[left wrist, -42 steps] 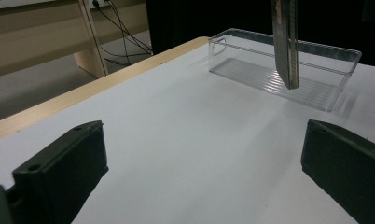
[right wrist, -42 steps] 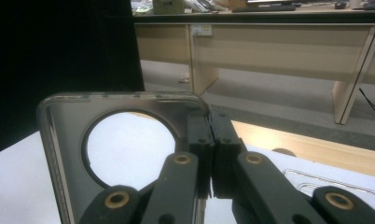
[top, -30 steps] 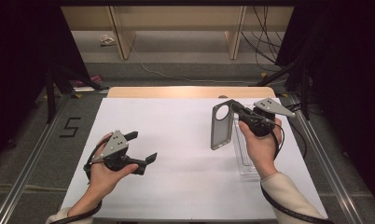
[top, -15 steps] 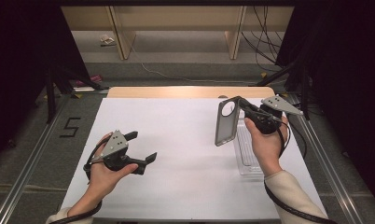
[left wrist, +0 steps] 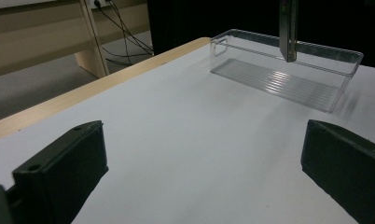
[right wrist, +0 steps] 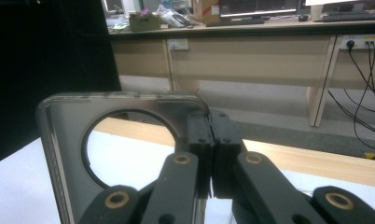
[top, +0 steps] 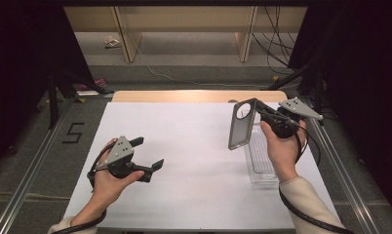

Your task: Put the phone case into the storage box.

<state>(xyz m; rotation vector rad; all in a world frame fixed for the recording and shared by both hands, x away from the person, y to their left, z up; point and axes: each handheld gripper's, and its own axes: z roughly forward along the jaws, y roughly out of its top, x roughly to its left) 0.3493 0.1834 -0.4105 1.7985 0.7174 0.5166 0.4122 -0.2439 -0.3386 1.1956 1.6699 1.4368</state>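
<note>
The right claw (top: 256, 108) was clamped on the rim of a dark phone case (top: 241, 125), its jaws pinched tight on the case's top corner beside the round camera cut-out, as the right gripper view (right wrist: 209, 154) made plain. The case hung upright in the air above the left long wall of a clear tray (top: 260, 161), which lay along the right edge of the bench (top: 184, 146); in the left gripper view the case's lower end (left wrist: 287, 32) hovered over the tray (left wrist: 288, 79), not touching it. By that reading the pick-up was done and the carry nearly so; what seemed left was lowering the case into the tray and letting go. The left claw (top: 147, 153) rested near the left front part of the bench, jaws spread wide with nothing between them, pointing toward the tray. The bench was covered in plain white sheet, with a strip of pale wood showing along its far edge. Beyond it lay grey carpet, wooden desk legs and loose cables; dark screens flanked both sides, and a mark like a "5" (top: 73, 132) sat on the floor to the left.
</note>
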